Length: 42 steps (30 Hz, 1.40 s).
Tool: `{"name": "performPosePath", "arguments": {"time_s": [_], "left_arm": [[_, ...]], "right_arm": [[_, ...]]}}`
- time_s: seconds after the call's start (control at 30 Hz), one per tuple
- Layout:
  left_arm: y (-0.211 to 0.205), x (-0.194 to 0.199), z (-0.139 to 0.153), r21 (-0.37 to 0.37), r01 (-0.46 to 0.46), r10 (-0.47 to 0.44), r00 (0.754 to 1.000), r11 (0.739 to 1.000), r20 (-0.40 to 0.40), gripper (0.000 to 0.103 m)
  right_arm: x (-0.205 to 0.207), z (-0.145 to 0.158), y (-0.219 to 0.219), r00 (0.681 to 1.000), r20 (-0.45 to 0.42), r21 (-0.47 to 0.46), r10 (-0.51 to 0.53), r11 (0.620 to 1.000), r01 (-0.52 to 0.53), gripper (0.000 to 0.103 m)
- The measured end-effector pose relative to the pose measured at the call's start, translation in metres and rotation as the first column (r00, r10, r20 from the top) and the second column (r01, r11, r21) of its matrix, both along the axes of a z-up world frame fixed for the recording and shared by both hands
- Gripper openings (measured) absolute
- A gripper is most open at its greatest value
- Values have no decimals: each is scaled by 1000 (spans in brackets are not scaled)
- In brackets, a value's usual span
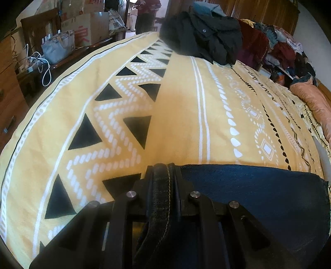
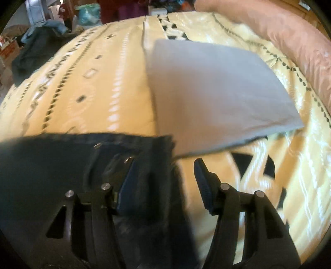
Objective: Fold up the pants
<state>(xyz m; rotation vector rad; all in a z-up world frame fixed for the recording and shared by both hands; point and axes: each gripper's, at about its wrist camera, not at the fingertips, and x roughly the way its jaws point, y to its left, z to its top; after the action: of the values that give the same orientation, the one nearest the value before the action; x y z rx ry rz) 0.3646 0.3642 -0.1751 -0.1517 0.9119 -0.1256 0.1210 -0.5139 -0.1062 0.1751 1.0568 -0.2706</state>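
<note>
Dark blue jeans (image 1: 248, 196) lie on a yellow patterned bedspread (image 1: 175, 113) along the near edge. My left gripper (image 1: 163, 167) is shut on a stitched seam fold of the jeans, which stands up between its fingers. In the blurred right wrist view, the jeans (image 2: 51, 157) fill the lower left. My right gripper (image 2: 163, 165) is open over their right edge. Its left finger (image 2: 126, 175) rests over the denim and its right finger (image 2: 201, 175) is over the bedspread (image 2: 103, 82). Some denim lies between the jaws, unpressed.
A flat grey folded cloth (image 2: 206, 93) lies just beyond the jeans' edge. Dark coats (image 1: 202, 37) and a heap of clothes (image 1: 279, 47) sit at the bed's far end. A pink quilt (image 2: 289, 35) runs along one side. Boxes, a grey bag (image 1: 58, 45) and a person (image 1: 146, 12) stand beyond.
</note>
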Motion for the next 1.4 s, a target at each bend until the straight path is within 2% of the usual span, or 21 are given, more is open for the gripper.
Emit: {"name": "performPosePath", "arguments": {"time_s": [0.17,0.27,0.33,0.37,0.4,0.53,0.63,0.7,0.9,1.0,1.1,1.2,1.23,1.3,1.33,1.4], "left_arm": [[-2,3,-2,19,-2,2,1000,1000,-10,17],[-6,5,-2,38,-6,6,1000,999,-14,17],[-9,5,0,56,-10,11,1000,998,-14,17],[-10,4,1,63,-13,14,1000,998,-12,17],[-11,3,4,66,-19,20,1000,998,-6,17],[-7,-18,41,17,-49,47,993,999,106,17],[-2,-56,84,-47,-32,41,975,998,219,17],[1,-76,101,-70,-21,38,965,997,258,17],[10,-157,144,-111,-6,45,935,994,352,17],[25,-205,151,-129,-24,71,925,991,373,17],[50,-253,137,-149,-59,106,936,987,335,17],[67,-290,107,-156,-95,134,955,983,264,17],[71,-303,87,-127,-112,137,968,986,210,17],[78,-314,59,-112,-145,159,979,983,128,18],[82,-321,40,-115,-161,170,982,980,77,18],[87,-329,22,-117,-187,192,981,975,34,19]], "right_arm": [[29,-24,-5,997,-40,58,73,996,-71,57],[42,-35,-2,992,-66,17,108,994,-107,57],[48,-34,-3,992,-49,16,115,993,-114,37],[50,-33,-3,991,-37,63,126,990,-124,11],[50,-29,-3,993,-35,53,116,992,-114,4],[25,9,-2,989,97,100,113,987,-122,3],[-8,40,-7,977,187,162,100,978,-131,3],[-36,58,-2,968,226,184,110,971,-153,3],[-116,93,28,942,303,205,145,955,-213,3],[-155,94,35,945,284,201,159,954,-221,3],[-190,78,36,962,220,210,164,955,-210,3],[-213,51,35,978,126,221,166,956,-191,3],[-220,36,37,983,84,215,164,960,-179,3],[-227,8,40,985,2,214,170,963,-166,3],[-230,0,43,985,-15,216,171,963,-164,3],[-231,-11,46,986,-40,210,161,966,-149,3]]}}
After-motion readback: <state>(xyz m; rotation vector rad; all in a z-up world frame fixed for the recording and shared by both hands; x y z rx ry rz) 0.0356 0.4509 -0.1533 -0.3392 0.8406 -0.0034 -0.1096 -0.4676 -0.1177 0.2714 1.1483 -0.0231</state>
